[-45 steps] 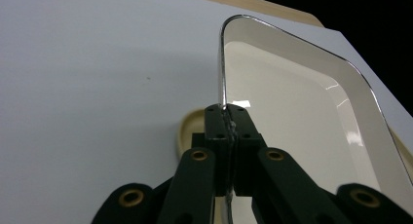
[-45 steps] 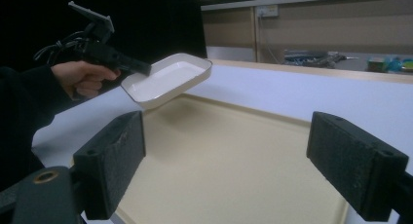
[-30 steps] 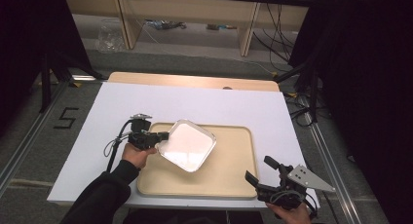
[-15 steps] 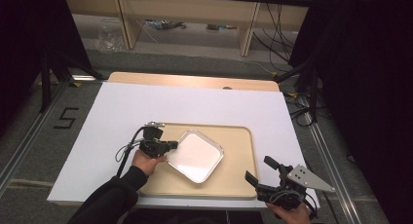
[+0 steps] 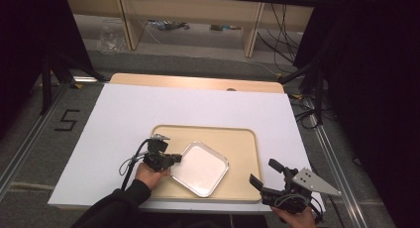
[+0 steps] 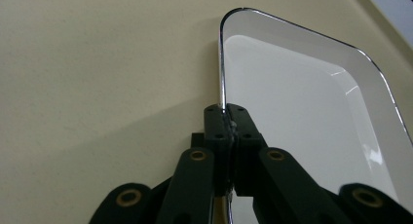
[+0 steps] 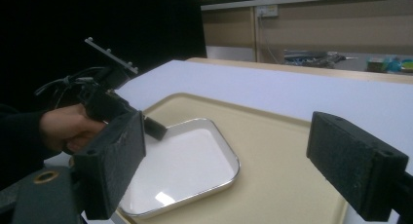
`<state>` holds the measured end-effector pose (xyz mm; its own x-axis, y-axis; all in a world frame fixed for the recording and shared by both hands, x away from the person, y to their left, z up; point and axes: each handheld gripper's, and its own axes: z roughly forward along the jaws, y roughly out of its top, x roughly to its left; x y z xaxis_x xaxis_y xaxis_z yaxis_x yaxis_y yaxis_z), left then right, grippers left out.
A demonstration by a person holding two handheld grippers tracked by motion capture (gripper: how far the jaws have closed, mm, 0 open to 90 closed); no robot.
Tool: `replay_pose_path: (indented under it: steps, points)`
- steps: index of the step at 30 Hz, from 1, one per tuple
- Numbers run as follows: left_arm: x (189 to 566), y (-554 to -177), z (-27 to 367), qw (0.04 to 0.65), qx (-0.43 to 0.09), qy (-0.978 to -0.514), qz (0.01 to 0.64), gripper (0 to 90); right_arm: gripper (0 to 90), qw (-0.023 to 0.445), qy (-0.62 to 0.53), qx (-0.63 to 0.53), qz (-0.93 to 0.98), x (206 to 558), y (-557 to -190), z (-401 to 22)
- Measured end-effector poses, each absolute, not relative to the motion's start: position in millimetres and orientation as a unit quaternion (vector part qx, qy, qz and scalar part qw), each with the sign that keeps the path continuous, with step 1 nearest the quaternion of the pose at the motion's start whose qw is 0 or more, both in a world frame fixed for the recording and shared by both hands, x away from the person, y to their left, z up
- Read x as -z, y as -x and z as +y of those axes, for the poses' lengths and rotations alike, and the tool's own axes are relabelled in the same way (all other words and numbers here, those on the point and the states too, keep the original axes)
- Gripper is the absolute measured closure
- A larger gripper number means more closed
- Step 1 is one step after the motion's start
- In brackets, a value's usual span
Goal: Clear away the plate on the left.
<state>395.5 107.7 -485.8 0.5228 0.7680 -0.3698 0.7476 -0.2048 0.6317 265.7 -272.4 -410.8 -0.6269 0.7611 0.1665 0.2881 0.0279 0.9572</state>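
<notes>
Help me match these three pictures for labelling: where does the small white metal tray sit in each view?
High view: the white tray lies low and centre-left on the beige tray, its left rim pinched by the left gripper.
Left gripper view: it fills the right half, rim clamped between the jaws.
Right gripper view: lower centre-left, between the open right gripper's jaws.
Shared landmark: the beige tray.

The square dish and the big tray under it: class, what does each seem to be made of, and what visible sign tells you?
Square dish: probably metal, with a glossy white inside; its thin rim shines like chrome and shows bright glints. Big tray: likely matt plastic; it is evenly beige, with no wood grain, rounded corners and a moulded raised rim. Neither can be told for certain.
</notes>
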Motion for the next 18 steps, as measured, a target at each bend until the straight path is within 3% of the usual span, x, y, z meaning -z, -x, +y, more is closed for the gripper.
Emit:
replay_pose_path:
  steps: [8,9,18]
  points:
    - [489,-388,116,0.401,-0.014,-0.789,0.465,84.8,15.2,0.211,-0.382,-0.581,0.688,410,-266,-273]
    - [487,-383,116,0.393,-0.01,-0.774,0.496,84.8,15.1,0.194,-0.389,-0.585,0.685,410,-264,-271]
    - [485,-363,125,0.384,-0.001,-0.779,0.496,79.9,15.1,0.208,-0.384,-0.581,0.687,410,-265,-272]
